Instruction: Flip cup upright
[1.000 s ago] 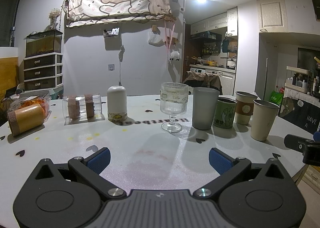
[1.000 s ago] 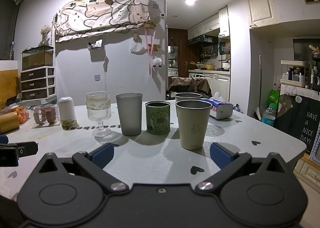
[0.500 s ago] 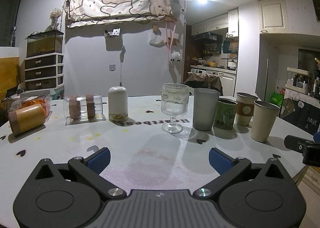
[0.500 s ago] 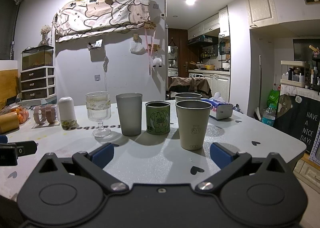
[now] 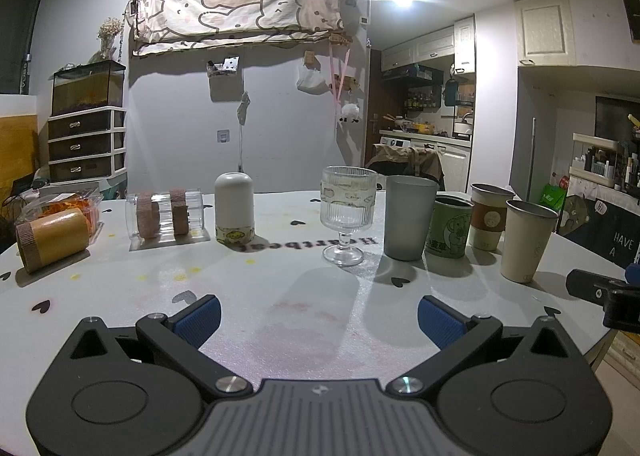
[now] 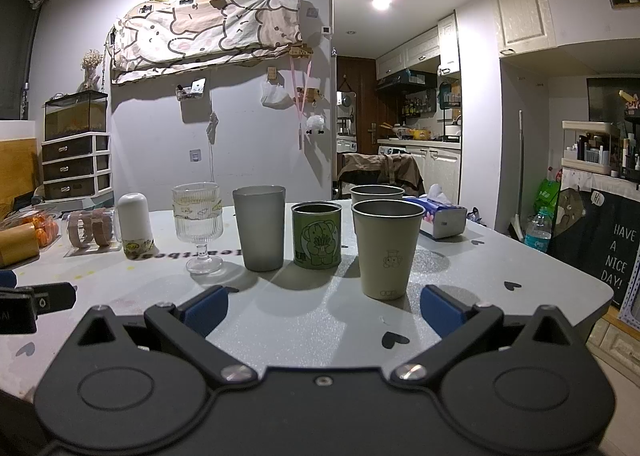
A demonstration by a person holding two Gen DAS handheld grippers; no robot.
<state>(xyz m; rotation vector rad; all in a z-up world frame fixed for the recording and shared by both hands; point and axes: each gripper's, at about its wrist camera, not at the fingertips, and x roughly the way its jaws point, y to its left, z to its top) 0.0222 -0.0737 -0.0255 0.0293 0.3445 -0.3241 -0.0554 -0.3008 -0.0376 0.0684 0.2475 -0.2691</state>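
Both tongs are spread wide and empty. Left gripper (image 5: 318, 314) hovers low over the near edge of the table (image 5: 304, 320), nothing between its blue pads (image 5: 199, 315). Right gripper (image 6: 324, 304) sits the same way, further right, its tip showing at the far right of the left view.

Ahead of my right tongs, a row of cups stands mouth-up: beige cup (image 6: 387, 249) nearest, green elephant cup (image 6: 317, 235), grey cup (image 6: 259, 227), stemmed glass (image 6: 198, 227), plus a sleeved paper cup (image 5: 488, 216) behind. These look finished, lined up out of the way.

Left of the glass is the white cup (image 5: 235, 207), standing mouth-down, dome-like bottom on top, sticker band at the rim. My guess: that's the next target, since it's closest to the sorted row. Further left, a clear cup (image 5: 166, 213) with two brown bands lies on its side, and an orange cup (image 5: 52, 241) lies on its side at the far left edge.

Left tongs are better placed for the white cup; wide spread fits its body. Smooth rounded shell, so slip during the turn is the risk.
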